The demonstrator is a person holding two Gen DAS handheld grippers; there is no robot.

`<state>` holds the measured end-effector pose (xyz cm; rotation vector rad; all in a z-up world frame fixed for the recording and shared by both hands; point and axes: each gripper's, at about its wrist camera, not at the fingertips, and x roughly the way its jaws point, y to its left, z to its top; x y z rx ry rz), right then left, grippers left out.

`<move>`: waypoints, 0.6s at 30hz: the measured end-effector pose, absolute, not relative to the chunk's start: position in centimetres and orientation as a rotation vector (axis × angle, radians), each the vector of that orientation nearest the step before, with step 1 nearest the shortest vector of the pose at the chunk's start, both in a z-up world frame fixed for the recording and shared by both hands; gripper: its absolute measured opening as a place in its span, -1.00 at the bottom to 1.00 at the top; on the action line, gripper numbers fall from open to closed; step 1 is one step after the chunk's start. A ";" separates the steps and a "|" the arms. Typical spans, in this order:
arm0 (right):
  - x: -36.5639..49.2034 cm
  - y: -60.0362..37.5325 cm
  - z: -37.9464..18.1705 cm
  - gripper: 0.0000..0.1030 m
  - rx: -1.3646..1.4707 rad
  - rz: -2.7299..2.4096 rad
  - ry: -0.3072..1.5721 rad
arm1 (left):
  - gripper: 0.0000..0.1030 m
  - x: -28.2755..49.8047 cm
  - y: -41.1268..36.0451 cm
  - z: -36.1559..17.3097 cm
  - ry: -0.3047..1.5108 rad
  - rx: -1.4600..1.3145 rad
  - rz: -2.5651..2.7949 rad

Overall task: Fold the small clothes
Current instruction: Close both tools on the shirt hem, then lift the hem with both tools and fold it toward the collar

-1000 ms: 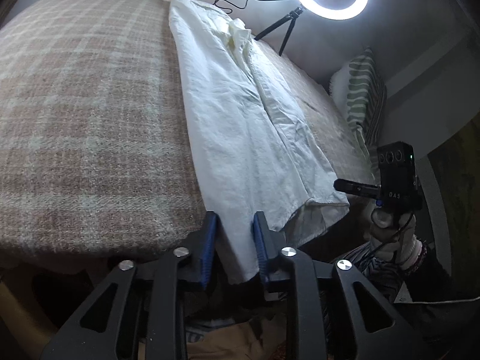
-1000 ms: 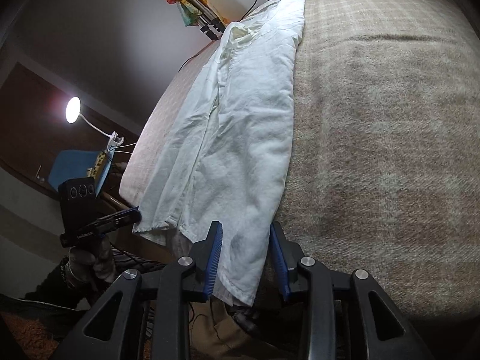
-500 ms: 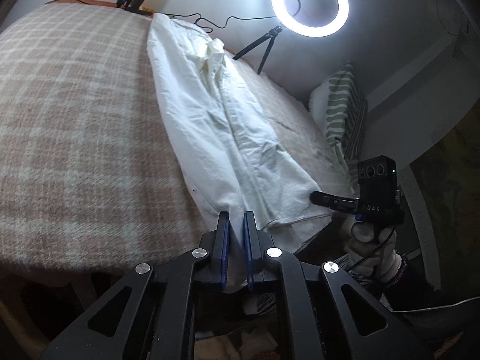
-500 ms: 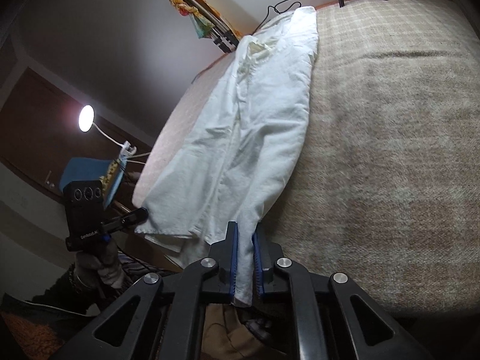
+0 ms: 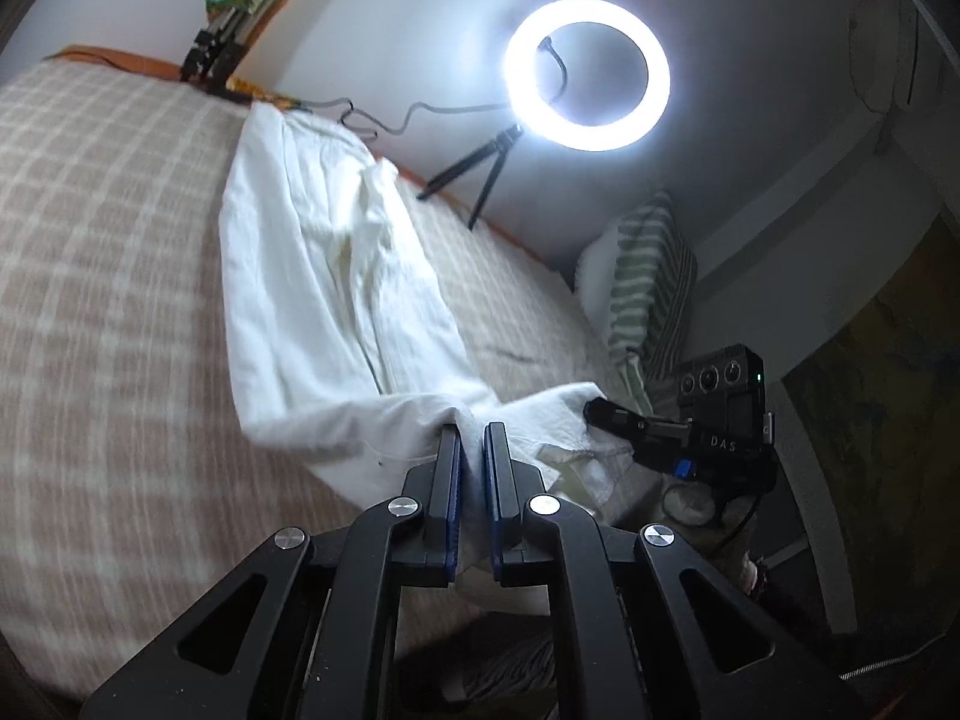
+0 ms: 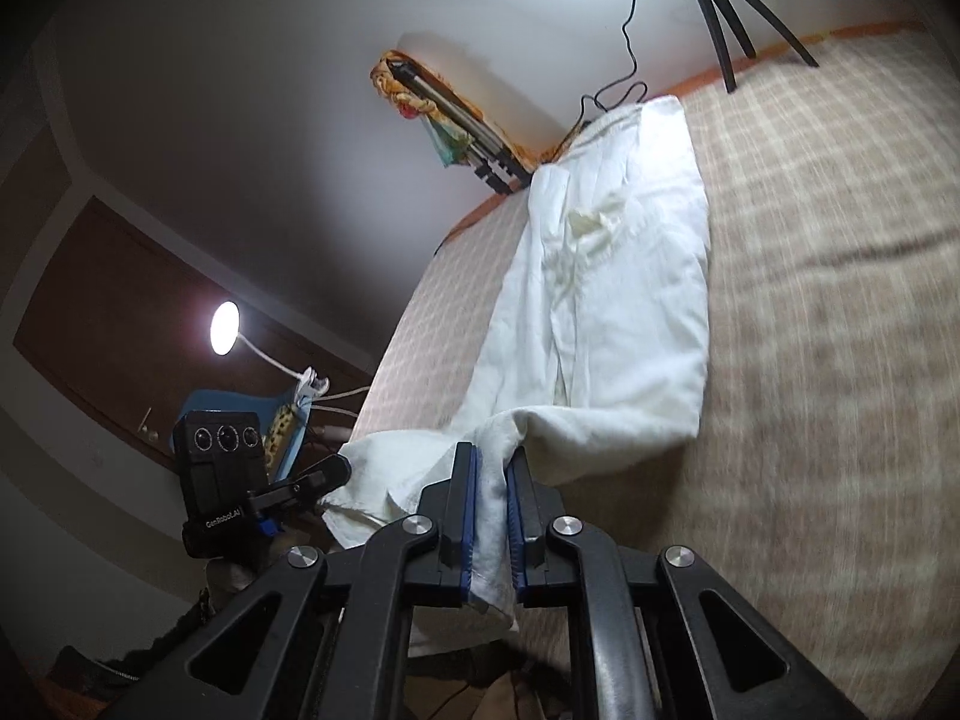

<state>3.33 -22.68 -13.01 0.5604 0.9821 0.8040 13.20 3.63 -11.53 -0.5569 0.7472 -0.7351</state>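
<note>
**Both grippers pinch the near hem of a white garment on the bed**

A bed covered with a plaid blanket (image 5: 102,276) in beige and cream fills most of both views. A long white garment (image 5: 312,276) lies lengthwise along it, its far end close to the wall and its near end raised off the blanket, so that the cloth bends upward just ahead of the tools.

Behind the bed, a lit ring light (image 5: 587,73) stands on a small black tripod (image 5: 474,171), with a dark cable trailing along the wall. A green-and-white striped pillow (image 5: 654,282) leans at the bed's edge. In the right wrist view a small desk lamp (image 6: 225,329) glows off to the side in the dim part of the room.

The left gripper (image 5: 473,435) has its blue-lined jaws drawn in narrow, with a fold of the white hem clamped between them. The right gripper (image 6: 492,459) is likewise narrow, its pads pressing a bunched strip of the same hem. Both sets of jaws have just been closing on that cloth.

Each view also catches the other tool beside the lifted hem, its black finger touching the fabric's corner.
</note>
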 end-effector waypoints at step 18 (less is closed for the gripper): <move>17.9 -21.5 -19.4 -0.86 0.772 0.555 1.103 | -0.89 26.7 4.6 -15.6 0.831 -0.641 -0.543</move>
